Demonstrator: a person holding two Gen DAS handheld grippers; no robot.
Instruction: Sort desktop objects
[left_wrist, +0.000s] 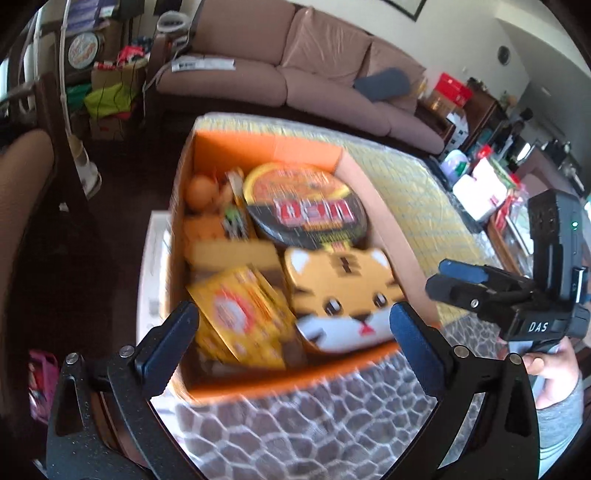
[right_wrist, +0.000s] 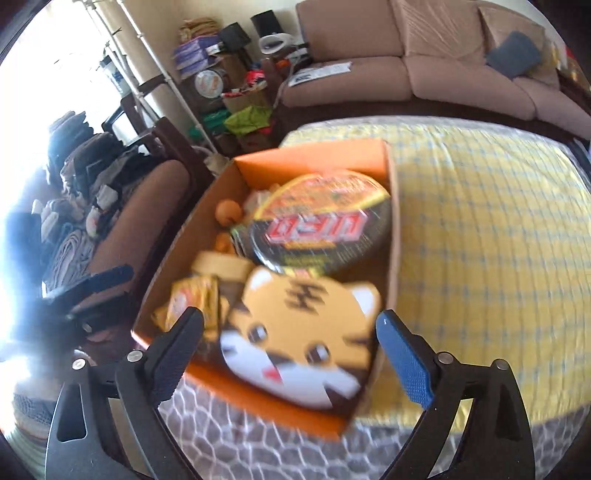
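Observation:
An orange cardboard box stands on the table, filled with things. Inside lie a round noodle bowl, a tiger-face tin, a yellow carton and an orange ball. My left gripper hangs open above the box's near end, nothing between its pads. My right gripper is open too, empty, over the tiger tin. It also shows from the side as the right gripper; the left gripper is dim at the left.
The table wears a yellow checked cloth and a grey pebble-pattern cloth near me. A brown sofa stands behind, a chair at the left. Boxes and clutter crowd the right. A hand holds the right gripper.

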